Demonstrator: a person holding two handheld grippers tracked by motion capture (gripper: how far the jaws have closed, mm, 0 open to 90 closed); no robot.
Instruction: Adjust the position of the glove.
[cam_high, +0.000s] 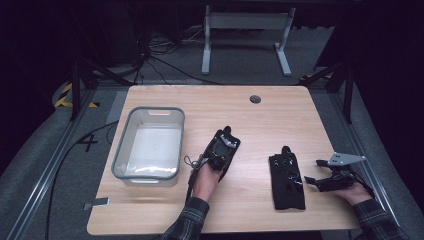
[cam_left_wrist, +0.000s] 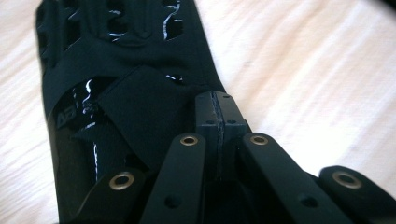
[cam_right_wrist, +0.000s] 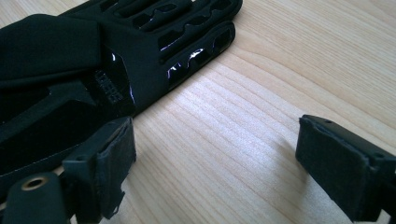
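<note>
left gripper (cam_high: 226, 136) sits out on the middle of the tabletop (cam_high: 280, 115), its fingers (cam_left_wrist: 219, 116) clenched tight. in the left gripper view the two pads are pressed flat together with no gap, right at the edge of a black glove (cam_left_wrist: 140, 93). whether a bit of the glove's fabric is pinched between them i can't make out; the pads sit against the cuff flap, and that's as much as shows. from the high view this glove (cam_high: 220, 152) lies under the left gripper and the left hand (cam_high: 205, 180), just to the right of the grey bin (cam_high: 148, 112). the bin stands on the left part of the tabletop, long side running away from the person.

over on the right, the second black glove (cam_high: 287, 181) lies flat on the wood, finger end pointing away from the person, cuff end toward the near edge. it's well apart from the first glove, with bare wood between them.

right gripper (cam_high: 316, 172) is just beside that second glove, on its right side, held in the right hand (cam_high: 352, 192) near the tabletop's right edge. its fingers (cam_right_wrist: 107, 163) are released, standing wide apart, and in the right gripper view there's only wood grain between them. the glove (cam_right_wrist: 93, 60) lies to the left of that gap, close against the left pad, shiny cut-out strips across its back catching the light. nothing is gripped on this side.
</note>
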